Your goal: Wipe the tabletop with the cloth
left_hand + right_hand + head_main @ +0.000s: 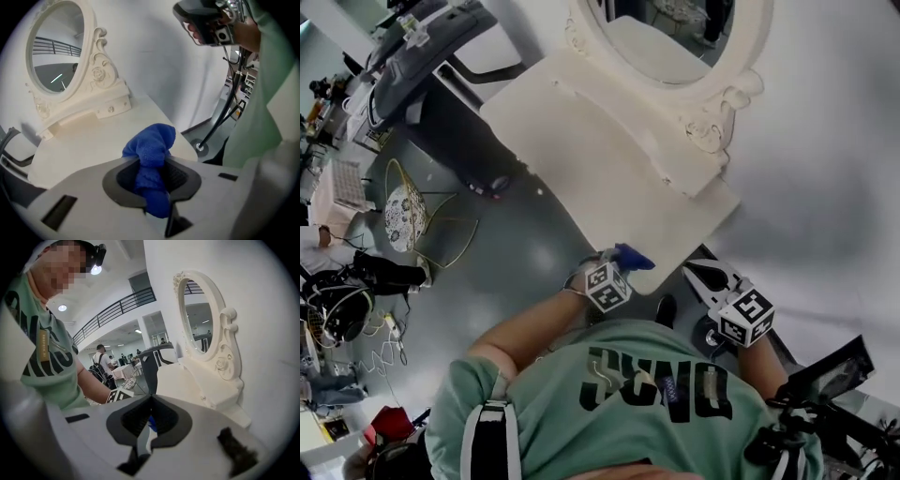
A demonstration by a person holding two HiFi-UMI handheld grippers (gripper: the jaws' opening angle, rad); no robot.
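**Cloth clamped, ready for a stroke across the tabletop**

Grips the blue cloth [152, 145] in the left tongs [152, 180], bunched and poking up past the jaws, at the near corner of the white tabletop [89, 145]. Cannot tell whether touching yet. Holds the right tongs [149, 425] pressed together on nothing, just off that same corner.

To wipe well:
- Lower to flatten the loose end on the surface.
- Press lightly and sweep in long, overlapping passes from the near edge toward the mirror [56, 56].
- Stop short of its base to avoid nudging it.
- Keep the clamp firm against slipping, with hard jaw edges off the paint.

No bowls, bins or boxes here. Possibly a small drawer [111, 109] in the mirror's base, shut, contents hidden.
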